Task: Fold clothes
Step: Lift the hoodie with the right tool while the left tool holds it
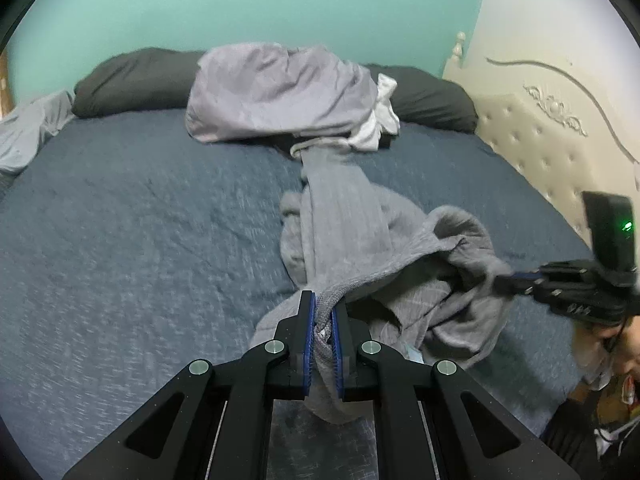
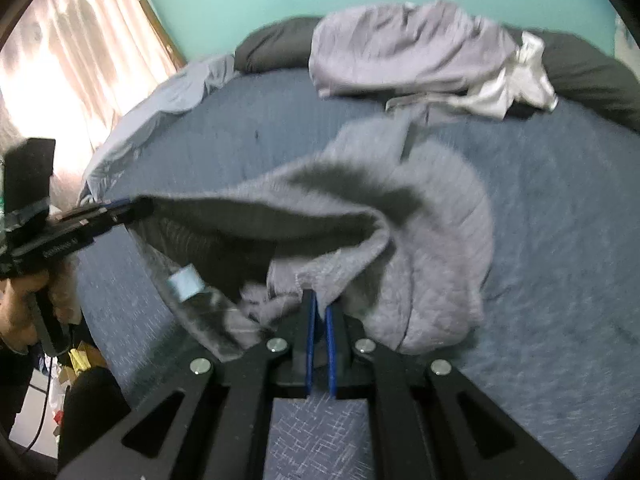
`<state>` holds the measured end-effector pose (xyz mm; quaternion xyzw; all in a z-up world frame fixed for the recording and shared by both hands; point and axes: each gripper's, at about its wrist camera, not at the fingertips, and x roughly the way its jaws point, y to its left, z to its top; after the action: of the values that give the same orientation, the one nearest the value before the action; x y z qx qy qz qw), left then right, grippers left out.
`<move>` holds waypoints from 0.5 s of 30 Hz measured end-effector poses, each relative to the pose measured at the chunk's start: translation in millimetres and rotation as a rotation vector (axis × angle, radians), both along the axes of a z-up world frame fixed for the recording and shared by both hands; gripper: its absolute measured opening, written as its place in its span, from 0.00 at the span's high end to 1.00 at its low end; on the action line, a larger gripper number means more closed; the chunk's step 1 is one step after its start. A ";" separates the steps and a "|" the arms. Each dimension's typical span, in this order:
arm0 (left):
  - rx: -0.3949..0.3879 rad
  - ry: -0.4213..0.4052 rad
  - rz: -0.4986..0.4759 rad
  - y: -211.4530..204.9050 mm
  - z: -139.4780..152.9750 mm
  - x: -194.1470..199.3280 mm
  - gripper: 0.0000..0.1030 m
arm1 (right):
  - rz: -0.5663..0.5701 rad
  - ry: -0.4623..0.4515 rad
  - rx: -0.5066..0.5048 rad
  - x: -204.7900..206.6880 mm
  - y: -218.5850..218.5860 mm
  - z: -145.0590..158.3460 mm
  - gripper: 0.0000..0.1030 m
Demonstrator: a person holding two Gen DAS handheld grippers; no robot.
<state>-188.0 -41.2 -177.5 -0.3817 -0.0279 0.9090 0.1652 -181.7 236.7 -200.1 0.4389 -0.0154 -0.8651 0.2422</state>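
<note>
A grey knit garment point(image 1: 352, 220) lies bunched on the blue bed cover point(image 1: 140, 220), one long part trailing back toward the pile of clothes. My left gripper point(image 1: 323, 310) is shut on its ribbed edge. The right gripper point(image 1: 510, 279) comes in from the right and pinches the same edge, so the opening hangs stretched between the two. In the right wrist view, my right gripper point(image 2: 320, 304) is shut on the grey garment point(image 2: 420, 208). The left gripper point(image 2: 128, 205) holds the far end of the opening at the left. A pale label point(image 2: 185, 282) shows inside.
A lilac-grey garment point(image 1: 280, 92) and a white cloth point(image 1: 378, 120) are heaped at the back against dark pillows point(image 1: 132, 80). A cream headboard point(image 1: 540, 128) stands on the right. A light blue sheet point(image 2: 160, 100) and a curtain point(image 2: 80, 40) are on the left. A hand point(image 2: 20, 304) grips the left tool.
</note>
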 end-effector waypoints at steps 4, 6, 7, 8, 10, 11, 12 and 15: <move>0.000 0.064 0.015 -5.7 45.0 6.0 0.92 | -0.011 0.084 0.005 7.1 6.4 58.8 0.97; -0.001 0.103 0.021 -7.6 72.6 10.1 0.92 | -0.014 0.140 -0.002 14.2 9.3 91.1 0.97; -0.002 0.123 0.023 -8.0 86.7 12.0 0.92 | -0.014 0.164 -0.004 17.5 10.9 109.6 0.97; -0.004 0.143 0.025 -7.8 101.0 14.0 0.92 | -0.014 0.183 0.002 19.2 11.6 123.6 0.97; -0.008 0.184 0.025 -7.1 128.4 19.8 0.92 | -0.015 0.214 0.022 21.6 11.7 145.1 0.97; -0.011 0.203 0.023 -6.3 141.0 23.5 0.92 | -0.015 0.229 0.031 23.1 11.1 154.9 0.97; -0.015 0.220 0.021 -5.5 152.5 26.9 0.92 | -0.016 0.247 0.034 24.9 11.5 166.4 0.97; -0.044 0.255 0.016 -3.6 185.1 34.1 0.92 | -0.034 0.294 0.029 28.3 17.4 200.8 0.97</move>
<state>-153.9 -44.8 7.6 -0.2663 0.0104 0.9518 0.1517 -153.4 254.1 0.7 0.3106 0.0254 -0.9242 0.2208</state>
